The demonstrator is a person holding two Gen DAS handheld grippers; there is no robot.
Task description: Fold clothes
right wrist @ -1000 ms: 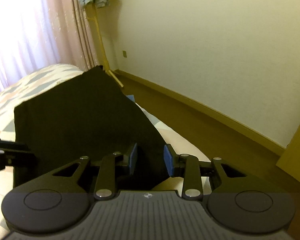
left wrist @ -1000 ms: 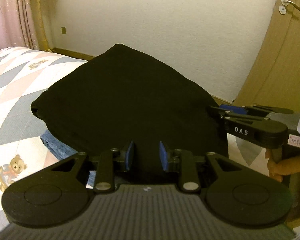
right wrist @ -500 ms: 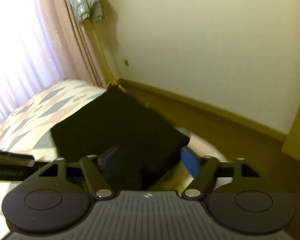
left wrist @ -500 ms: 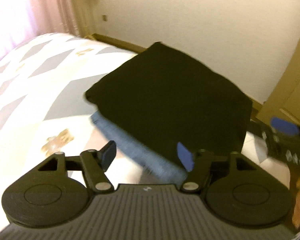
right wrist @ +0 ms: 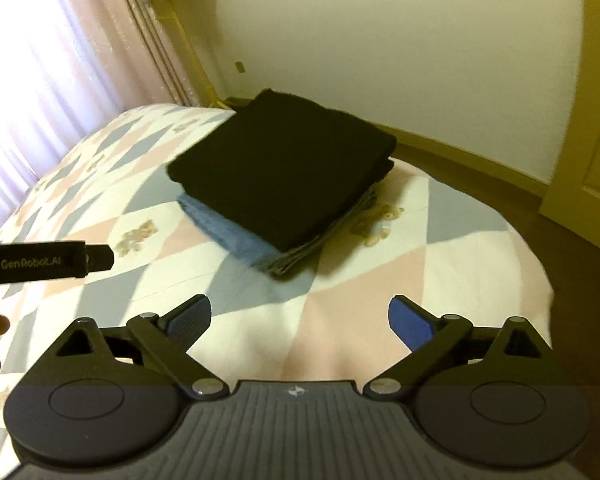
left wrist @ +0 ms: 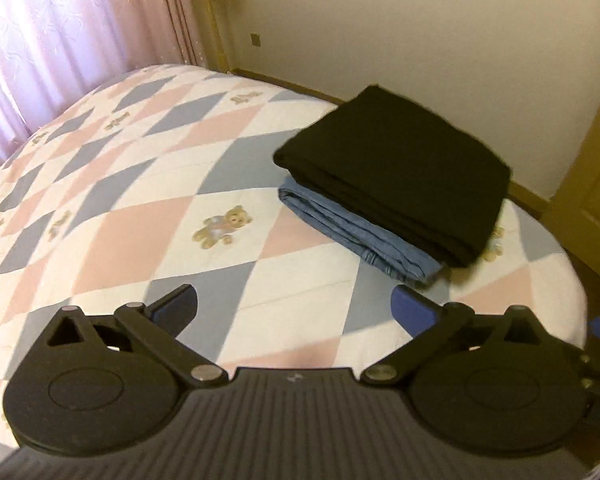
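Note:
A folded black garment (left wrist: 396, 168) lies on top of a folded blue denim garment (left wrist: 356, 236) near the far corner of the bed. The stack also shows in the right wrist view, black garment (right wrist: 284, 168) over blue one (right wrist: 236, 236). My left gripper (left wrist: 294, 304) is open and empty, held above the quilt well short of the stack. My right gripper (right wrist: 300, 316) is open and empty, also back from the stack. The left gripper's body (right wrist: 44, 264) shows at the left edge of the right wrist view.
The bed carries a pink, grey and white diamond quilt (left wrist: 140, 208) with teddy bear prints. Pink curtains (left wrist: 60, 40) hang at the left. A cream wall (right wrist: 380, 60), brown floor (right wrist: 560, 220) and a wooden door (left wrist: 596, 152) lie beyond the bed.
Both grippers let go of the black garment, opened wide and pulled back and up. The black garment now rests on the blue one.

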